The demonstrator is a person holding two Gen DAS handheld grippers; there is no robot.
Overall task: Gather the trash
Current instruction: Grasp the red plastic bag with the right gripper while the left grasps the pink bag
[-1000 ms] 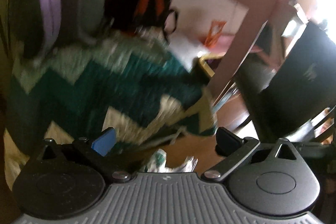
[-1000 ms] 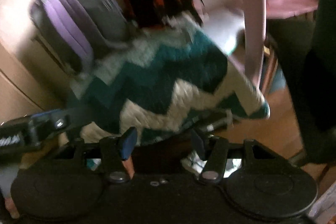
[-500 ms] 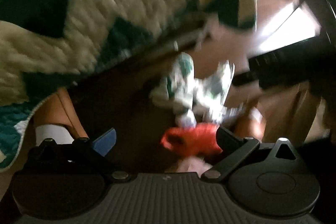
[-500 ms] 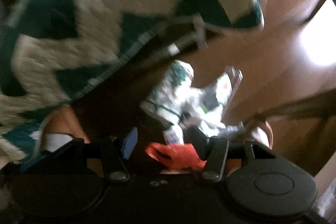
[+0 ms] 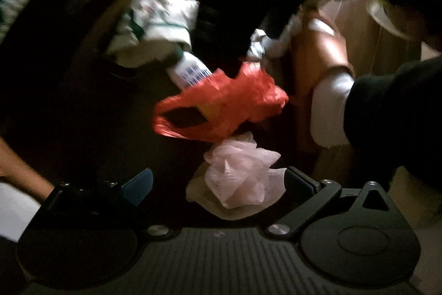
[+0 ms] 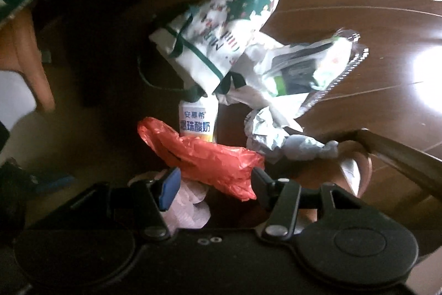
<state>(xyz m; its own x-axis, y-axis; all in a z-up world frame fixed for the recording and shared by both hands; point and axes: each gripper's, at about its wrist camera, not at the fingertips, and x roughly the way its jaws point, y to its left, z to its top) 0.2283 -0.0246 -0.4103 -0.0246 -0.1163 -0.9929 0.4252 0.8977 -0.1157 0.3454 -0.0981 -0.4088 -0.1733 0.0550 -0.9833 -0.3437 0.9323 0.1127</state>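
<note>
Two hand-held grippers, left (image 5: 218,181) and right (image 6: 211,183), both gaping, empty | red bag (image 6: 204,156) on floor between right fingers | I'd pinch its bunched middle, not the pink mesh (image 5: 237,179)

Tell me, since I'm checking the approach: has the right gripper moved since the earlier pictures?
Yes. The right gripper has come down toward the floor: the red plastic bag lying there, earlier small and far, now sits large between its open jaws.

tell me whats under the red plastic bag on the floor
A pale pink mesh puff pokes out from under the red plastic bag. The bag also overlaps a small white bottle. Anything else beneath is covered.
</note>
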